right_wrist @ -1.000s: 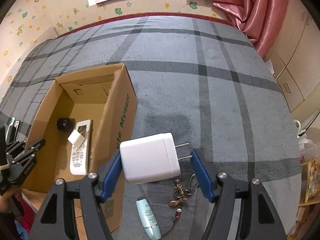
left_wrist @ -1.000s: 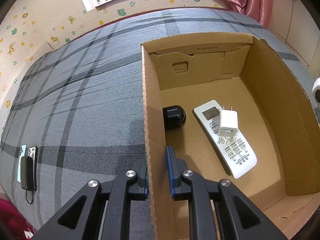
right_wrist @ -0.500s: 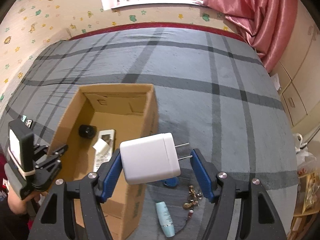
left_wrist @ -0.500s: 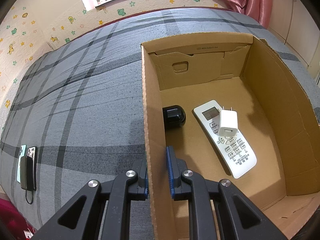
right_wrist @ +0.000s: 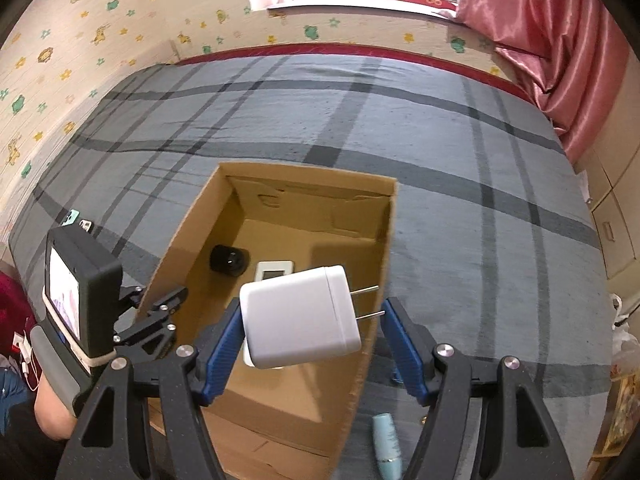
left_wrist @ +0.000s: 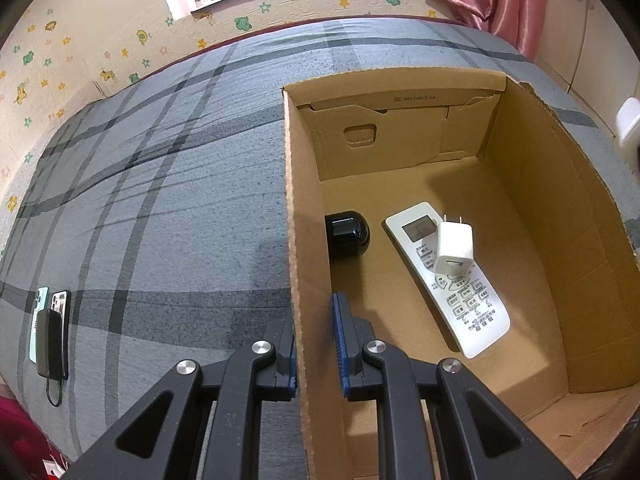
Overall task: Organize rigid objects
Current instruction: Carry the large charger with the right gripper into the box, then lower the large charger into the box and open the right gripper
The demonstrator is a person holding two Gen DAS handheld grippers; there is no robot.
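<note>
Over the cardboard box point(right_wrist: 372, 320), the right gripper point(right_wrist: 314, 334) grasps a white two-pronged charger point(right_wrist: 298, 316), seemingly smooth.

Readable text: almost none.
I see small print on cardboard box point(left_wrist: 416, 99) far flap, roughly "W20-5x22x11", unsure; remote point(left_wrist: 448, 280) button labels illegible.

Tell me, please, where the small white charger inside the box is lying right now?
In the left wrist view, the small white charger lies on the upper half of the white remote, right of the black round object inside the cardboard box.
</note>
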